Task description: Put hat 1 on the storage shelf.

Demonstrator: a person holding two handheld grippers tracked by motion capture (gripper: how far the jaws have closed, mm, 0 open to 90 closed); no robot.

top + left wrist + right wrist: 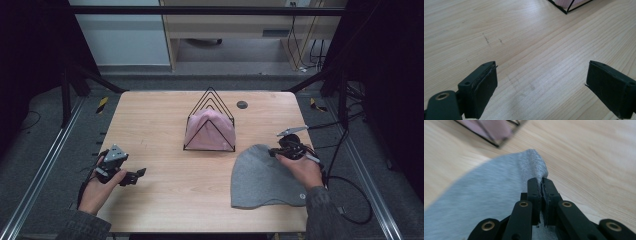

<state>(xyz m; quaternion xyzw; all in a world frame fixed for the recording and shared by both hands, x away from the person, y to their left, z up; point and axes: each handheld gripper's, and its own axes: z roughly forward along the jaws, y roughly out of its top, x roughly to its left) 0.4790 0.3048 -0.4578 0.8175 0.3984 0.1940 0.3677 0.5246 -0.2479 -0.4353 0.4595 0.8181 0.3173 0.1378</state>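
The grey beanie lies flat on the wooden counter at its near right, just in front and to the right of the black wire rack, which stands near the middle and holds a pink cloth. The right tool sits at the beanie's top right edge; in the right gripper view its 2 jaws are pressed together on a pinched fold of the grey knit, which stands up in a small ridge above the counter. The left tool rests low over the counter's near left, well apart from the beanie; in the left gripper view its jaws stand wide apart with bare wood between them and nothing held.
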